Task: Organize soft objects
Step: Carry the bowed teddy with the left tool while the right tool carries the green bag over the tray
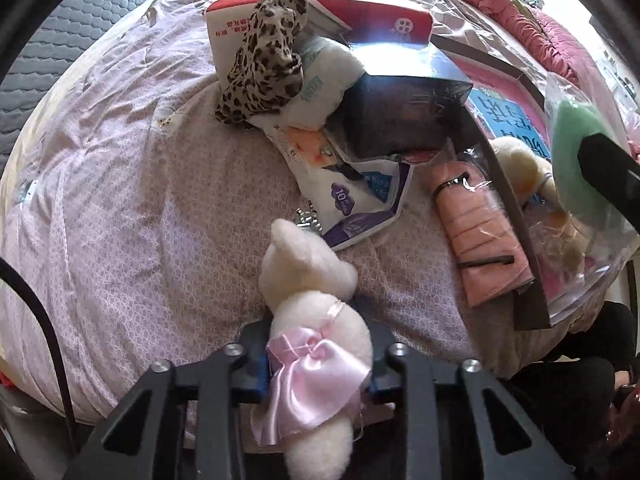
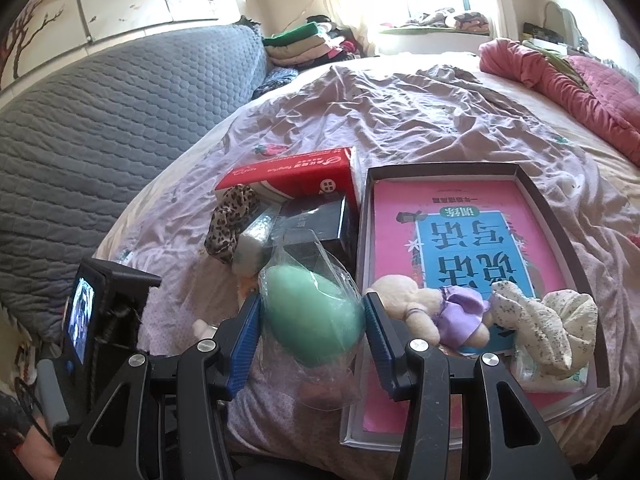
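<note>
A white plush bear in a pink satin dress [image 1: 316,280] lies on the lilac bedsheet [image 1: 140,200], its body squeezed between the blue pads of my left gripper [image 1: 316,334], which is shut on it. My right gripper [image 2: 312,304] is shut on a green egg-shaped sponge in a clear bag [image 2: 316,312], held just left of the shallow grey box [image 2: 560,216]. In that box lie a pink book, a plush bear in a purple dress [image 2: 432,308] and a knotted floral cloth [image 2: 548,320]. A leopard-print cloth [image 1: 264,52] and a pink folded cloth in wrap [image 1: 480,236] lie on the bed.
A red carton [image 2: 292,176], a dark box [image 2: 316,220] and soft white packs [image 1: 324,84] are piled left of the grey box. A pink quilt [image 2: 560,76] lies at the far right. A grey quilted cover [image 2: 120,120] borders the bed on the left.
</note>
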`<state>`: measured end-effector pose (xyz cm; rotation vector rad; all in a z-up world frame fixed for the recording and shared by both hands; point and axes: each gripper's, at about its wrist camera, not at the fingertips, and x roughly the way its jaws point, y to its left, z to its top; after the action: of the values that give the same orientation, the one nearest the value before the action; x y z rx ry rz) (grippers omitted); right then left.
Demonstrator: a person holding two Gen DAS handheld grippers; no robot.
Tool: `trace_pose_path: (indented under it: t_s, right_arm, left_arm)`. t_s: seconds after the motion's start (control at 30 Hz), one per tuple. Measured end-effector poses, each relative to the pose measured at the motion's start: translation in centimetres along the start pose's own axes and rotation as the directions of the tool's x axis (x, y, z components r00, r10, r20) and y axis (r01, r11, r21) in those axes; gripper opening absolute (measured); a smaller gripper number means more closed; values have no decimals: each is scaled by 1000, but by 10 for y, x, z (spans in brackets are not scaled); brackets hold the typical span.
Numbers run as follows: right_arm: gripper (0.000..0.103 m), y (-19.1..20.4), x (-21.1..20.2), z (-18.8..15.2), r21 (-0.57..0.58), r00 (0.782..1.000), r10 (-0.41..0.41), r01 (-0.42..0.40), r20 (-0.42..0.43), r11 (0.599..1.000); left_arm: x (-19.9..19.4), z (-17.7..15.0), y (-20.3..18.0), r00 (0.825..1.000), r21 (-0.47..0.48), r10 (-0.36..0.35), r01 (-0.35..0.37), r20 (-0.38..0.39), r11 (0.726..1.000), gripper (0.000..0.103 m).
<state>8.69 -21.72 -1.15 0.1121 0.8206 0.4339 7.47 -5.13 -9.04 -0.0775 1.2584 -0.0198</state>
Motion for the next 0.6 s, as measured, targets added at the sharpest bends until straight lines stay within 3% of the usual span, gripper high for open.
trace_pose_path:
  t_s: [0.2, 0.43, 0.6]
  right_arm:
    - [52, -6, -8, 3, 12, 1000, -11, 11, 15, 1000]
    - [52, -21, -24, 8, 50, 998, -31, 29, 47, 998]
    - [52, -49, -46, 11, 98, 994, -80, 72, 76, 993]
  left_arm:
    - [-32, -3, -3, 996, 11, -61, 61, 72, 998, 28]
    - [-83, 3, -33, 971, 82, -130, 115, 201, 990, 28]
    - [-96, 26, -66, 955, 146, -189, 158, 231, 977, 28]
